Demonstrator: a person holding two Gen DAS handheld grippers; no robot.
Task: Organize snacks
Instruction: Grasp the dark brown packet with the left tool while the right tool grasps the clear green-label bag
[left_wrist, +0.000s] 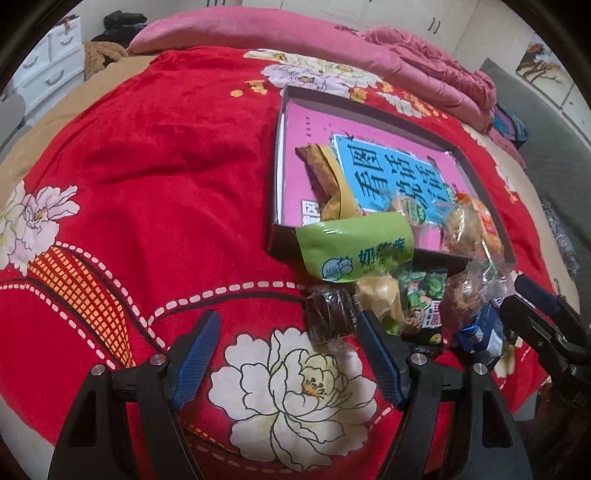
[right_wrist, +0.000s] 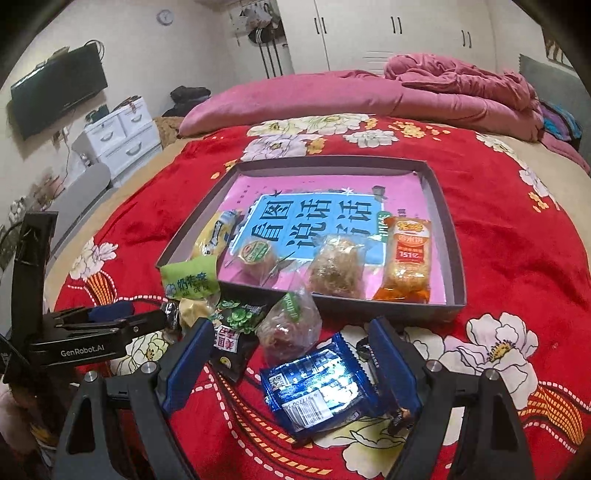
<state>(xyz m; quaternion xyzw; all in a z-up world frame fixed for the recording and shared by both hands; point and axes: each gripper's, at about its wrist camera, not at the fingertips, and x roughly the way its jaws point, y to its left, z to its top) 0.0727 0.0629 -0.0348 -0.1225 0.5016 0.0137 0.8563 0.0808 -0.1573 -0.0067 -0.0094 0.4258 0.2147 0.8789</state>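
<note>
Left wrist view: the left claw (left_wrist: 288, 354) hangs wide open over the red flowered blanket (left_wrist: 147, 177) on the bed, holding nothing. Just ahead of its right finger lies a dark brown wrapped cake (left_wrist: 328, 314). Beside it sits a heap of snacks: a green milk-candy bag (left_wrist: 354, 245) leaning on the near wall of the shallow box (left_wrist: 369, 105), a green-and-black packet (left_wrist: 424, 295), and a blue packet (left_wrist: 480, 328). A yellow packet (left_wrist: 332, 181) lies inside the box.

Right wrist view: the right claw (right_wrist: 291, 365) is spread open around the blue packet (right_wrist: 317, 384), which lies on the blanket between the fingers; whether the pads touch it cannot be told. The box (right_wrist: 443, 221) holds an orange packet (right_wrist: 408, 258), a clear bag of brown snack (right_wrist: 338, 271), a round cake (right_wrist: 256, 256) and the yellow packet (right_wrist: 216, 236). The left claw (right_wrist: 110, 314) reaches in from the left.
</note>
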